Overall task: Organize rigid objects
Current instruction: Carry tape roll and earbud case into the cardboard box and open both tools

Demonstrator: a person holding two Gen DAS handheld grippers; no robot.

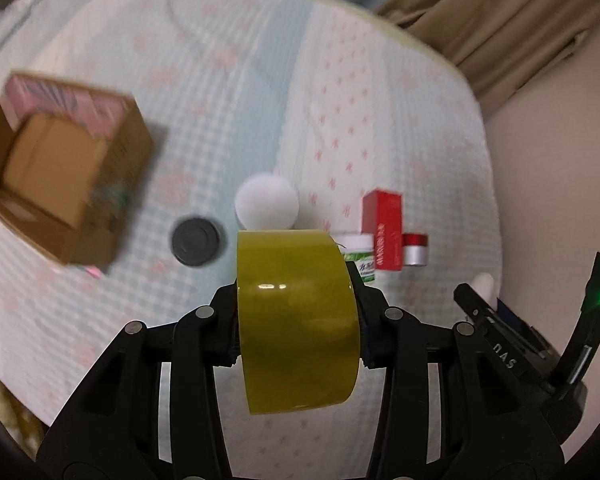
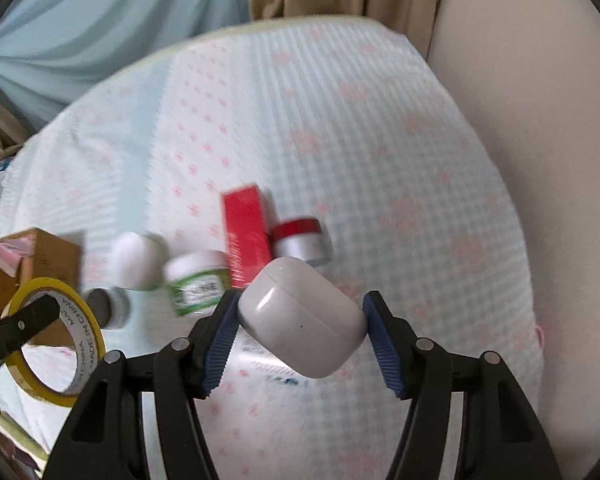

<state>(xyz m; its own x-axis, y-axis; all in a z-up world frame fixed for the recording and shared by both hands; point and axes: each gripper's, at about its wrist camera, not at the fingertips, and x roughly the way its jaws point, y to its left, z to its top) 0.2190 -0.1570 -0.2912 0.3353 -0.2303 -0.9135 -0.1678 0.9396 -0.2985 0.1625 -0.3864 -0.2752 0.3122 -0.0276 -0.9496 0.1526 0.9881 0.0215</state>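
My left gripper (image 1: 298, 320) is shut on a yellow tape roll (image 1: 296, 320), held above the bed; the roll also shows in the right wrist view (image 2: 56, 340). My right gripper (image 2: 300, 320) is shut on a white earbud case (image 2: 302, 316), lifted above the bedspread. On the bed lie a white round jar (image 1: 267, 202), a dark round lid (image 1: 196, 242), a green-labelled white jar (image 1: 358, 254), a red box (image 1: 386, 230) and a red-lidded silver jar (image 1: 415, 249). An open cardboard box (image 1: 60, 168) sits at the left.
A pink packet (image 1: 60, 100) and a smaller brown box (image 1: 56, 160) are inside the cardboard box. The checked bedspread (image 1: 220, 80) covers the bed. Curtains (image 1: 500, 12) hang behind, and a beige wall (image 2: 540, 120) runs along the right edge.
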